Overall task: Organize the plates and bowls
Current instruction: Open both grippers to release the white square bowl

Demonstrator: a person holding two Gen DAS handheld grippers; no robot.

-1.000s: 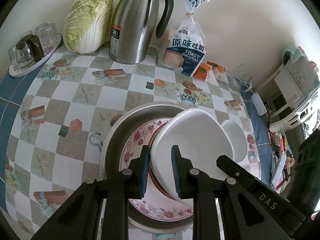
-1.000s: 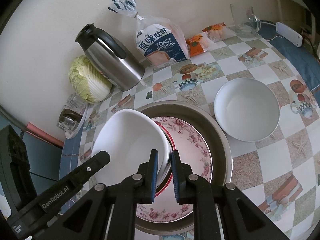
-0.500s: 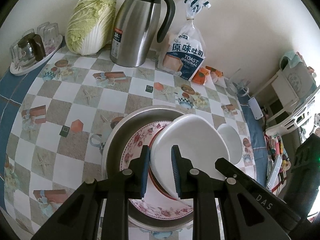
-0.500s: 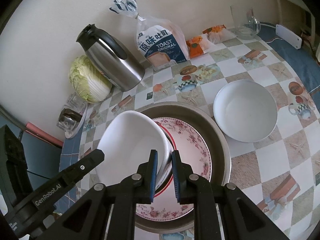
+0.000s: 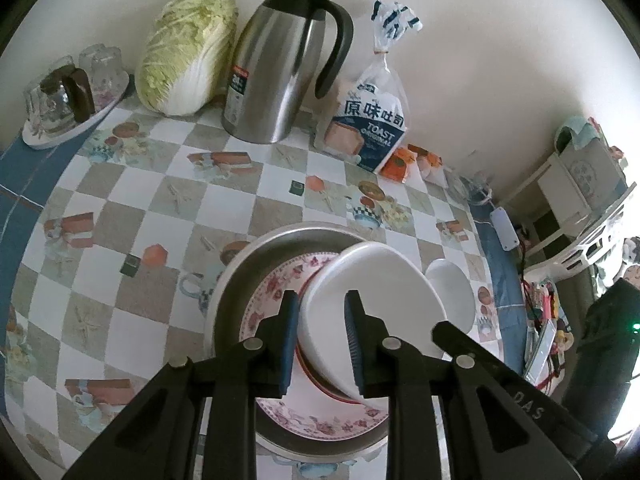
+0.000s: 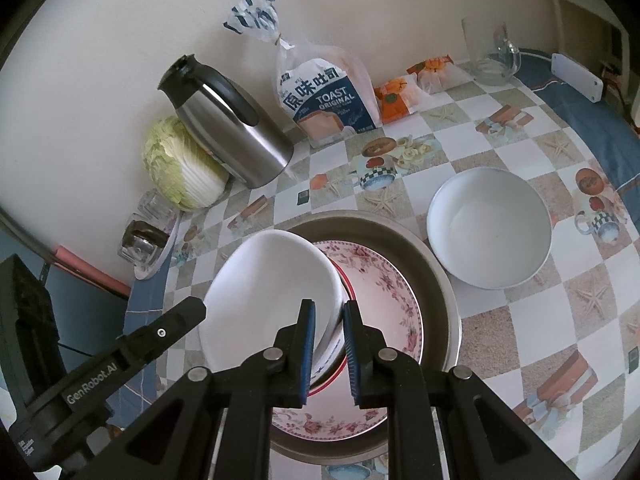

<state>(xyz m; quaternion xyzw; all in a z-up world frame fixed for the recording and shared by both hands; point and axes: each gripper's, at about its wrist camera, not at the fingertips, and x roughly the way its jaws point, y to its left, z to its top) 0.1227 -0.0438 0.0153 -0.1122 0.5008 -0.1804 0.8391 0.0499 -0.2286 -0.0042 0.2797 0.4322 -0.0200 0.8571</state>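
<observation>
Left gripper: jaws clamped across rim of white bowl, bowl tilted above floral plate in metal pan.
Right gripper: jaws pinched on same bowl's rim at 5 o'clock.
Bowl: likely glazed ceramic, stiff, slick, fragile, moderately heavy; rim is best hold, both sides.
Second bowl on table at 2 o'clock from pan.
Versus a second ago: bowl looks slightly higher, grips unchanged.

Glossy white bowl, brushed metal basin, shiny steel jug, clear plastic bread bag.
</observation>
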